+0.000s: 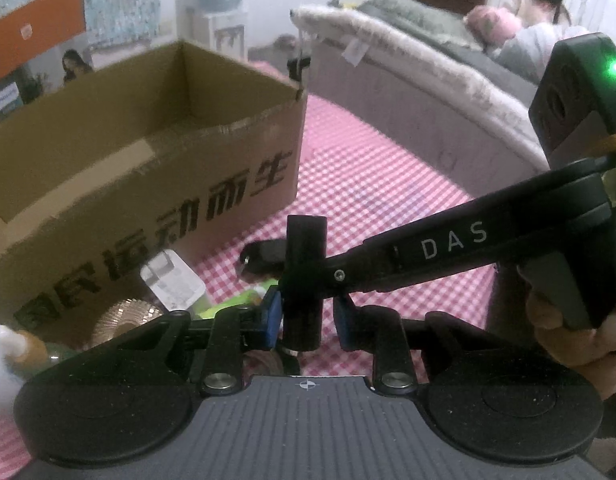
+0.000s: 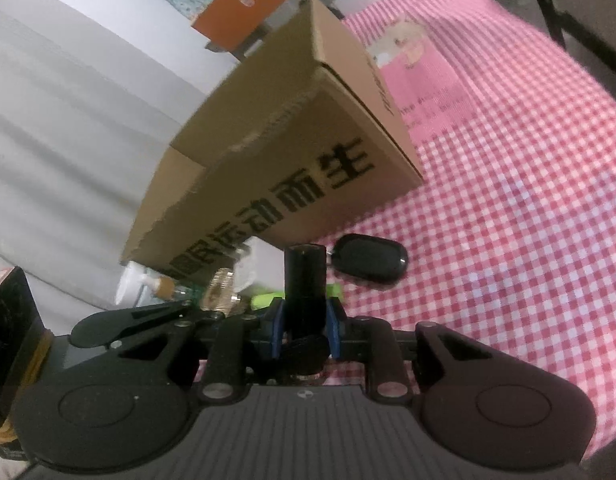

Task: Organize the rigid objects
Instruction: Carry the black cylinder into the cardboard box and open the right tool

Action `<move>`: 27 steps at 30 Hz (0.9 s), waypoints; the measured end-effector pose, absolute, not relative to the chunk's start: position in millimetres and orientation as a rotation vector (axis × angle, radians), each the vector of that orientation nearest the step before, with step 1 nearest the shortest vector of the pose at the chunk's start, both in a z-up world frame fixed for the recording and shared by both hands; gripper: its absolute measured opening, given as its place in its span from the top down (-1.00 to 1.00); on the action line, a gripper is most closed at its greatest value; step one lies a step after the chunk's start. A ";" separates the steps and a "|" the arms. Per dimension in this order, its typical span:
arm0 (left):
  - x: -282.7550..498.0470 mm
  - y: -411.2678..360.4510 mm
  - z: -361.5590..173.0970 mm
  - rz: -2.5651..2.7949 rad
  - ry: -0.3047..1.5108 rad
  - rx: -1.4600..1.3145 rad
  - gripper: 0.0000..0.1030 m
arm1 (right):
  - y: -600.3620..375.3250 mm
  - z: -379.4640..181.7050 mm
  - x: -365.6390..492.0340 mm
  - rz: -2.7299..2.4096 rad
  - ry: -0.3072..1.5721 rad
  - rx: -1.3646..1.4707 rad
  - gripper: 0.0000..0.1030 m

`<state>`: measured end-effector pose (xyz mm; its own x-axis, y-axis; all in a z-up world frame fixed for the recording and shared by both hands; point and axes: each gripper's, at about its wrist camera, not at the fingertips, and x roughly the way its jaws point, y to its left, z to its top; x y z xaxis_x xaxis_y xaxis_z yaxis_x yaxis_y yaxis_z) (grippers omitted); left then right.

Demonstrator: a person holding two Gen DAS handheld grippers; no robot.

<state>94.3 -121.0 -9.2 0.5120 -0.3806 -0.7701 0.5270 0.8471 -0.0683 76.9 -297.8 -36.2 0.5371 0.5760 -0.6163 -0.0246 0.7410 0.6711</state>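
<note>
Jaws of both grippers on cylinder (image 1: 302,280)

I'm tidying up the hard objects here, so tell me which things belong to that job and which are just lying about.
Part of the job: black cylinder, gripped by the left claw and the right claw; cardboard box; black key fob; white charger; gold disc.
Just lying about: grey sofa; water dispenser; checked cloth.
</note>
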 end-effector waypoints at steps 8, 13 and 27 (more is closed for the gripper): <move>68.0 -91.6 47.5 -0.510 0.703 0.145 0.49 | -267.5 32.1 60.4 0.426 0.826 0.541 0.54; 66.0 -61.9 85.8 -0.422 0.613 0.130 0.49 | -236.7 77.0 73.5 0.511 0.741 0.462 0.54; 182.0 14.1 82.0 -0.229 0.786 0.033 0.48 | -153.3 92.2 238.5 0.716 0.888 0.390 0.54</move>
